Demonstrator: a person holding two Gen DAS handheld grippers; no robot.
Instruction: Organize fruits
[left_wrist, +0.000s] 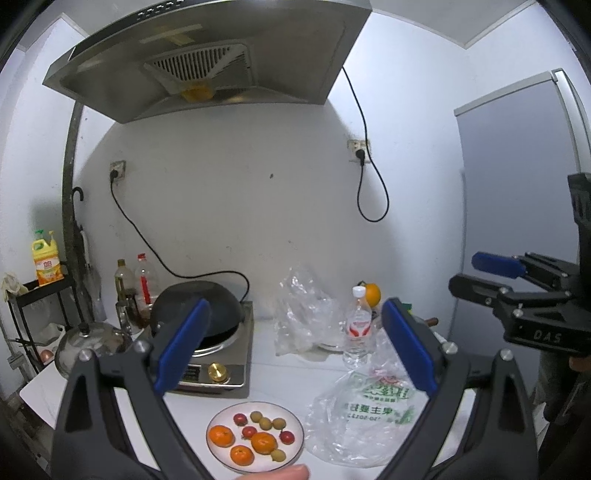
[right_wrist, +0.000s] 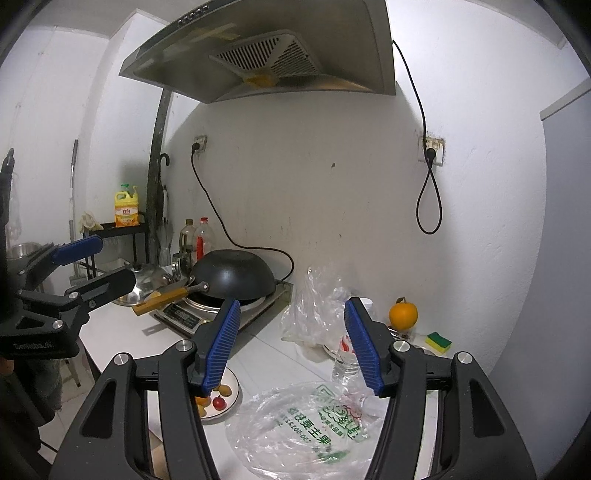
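A: Where's the fruit?

B: On the round white plate (left_wrist: 255, 437) at the near edge of the white tabletop (left_wrist: 288, 380): three orange mandarins (left_wrist: 264, 442), small red fruits (left_wrist: 249, 431) and yellow-green ones (left_wrist: 265, 423). The printed clear plastic bag (left_wrist: 364, 421) lies just beside it.

A: Either hand-held gripper holding anything?

B: No. The left hand-held gripper (left_wrist: 295, 347) and right hand-held gripper (right_wrist: 291, 347) both hang spread and empty above.

A: How would they handle?

B: Light, round, likely to roll. Mandarins are soft; pinch gently across the middle. The bag is limp and slippery, so take it at the rim.
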